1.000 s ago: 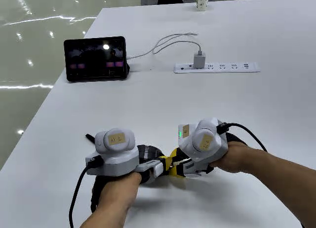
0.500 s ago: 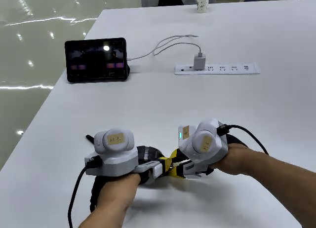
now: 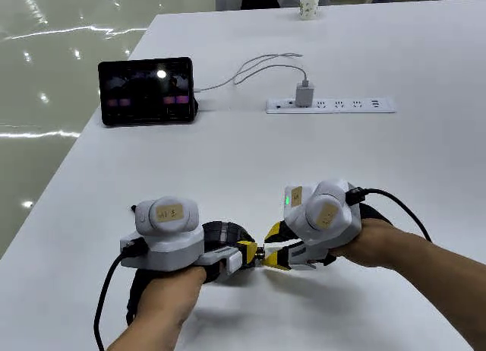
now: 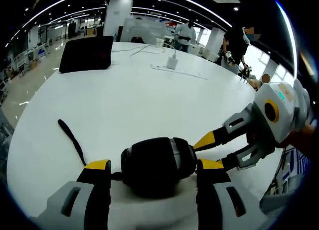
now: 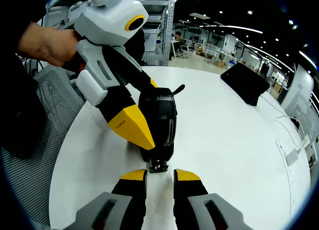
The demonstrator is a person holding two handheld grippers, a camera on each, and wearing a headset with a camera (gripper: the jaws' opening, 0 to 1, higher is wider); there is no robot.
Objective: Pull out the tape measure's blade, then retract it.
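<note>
A black tape measure (image 4: 157, 160) lies on the white table (image 3: 250, 161), and my left gripper (image 4: 154, 166) is shut on its case, one yellow-tipped jaw on each side. In the head view the case (image 3: 224, 235) sits at the near middle, in front of the left gripper (image 3: 228, 251). The right gripper (image 3: 273, 247) faces it from the right. In the right gripper view the blade's hook (image 5: 158, 166) sticks out of the case (image 5: 160, 118), just ahead of my right gripper (image 5: 160, 176). Its jaws stand a narrow gap apart with bare table between them.
A dark tablet (image 3: 146, 90) stands at the far left. A white power strip (image 3: 330, 105) with a charger and cable lies behind the work, and a paper cup (image 3: 308, 1) is at the far edge. A black strap (image 4: 72, 140) trails left of the case.
The two grippers have drawn slightly apart, the left one to the left with the case and the right one to the right. A small gap shows between the case and the right jaws.
</note>
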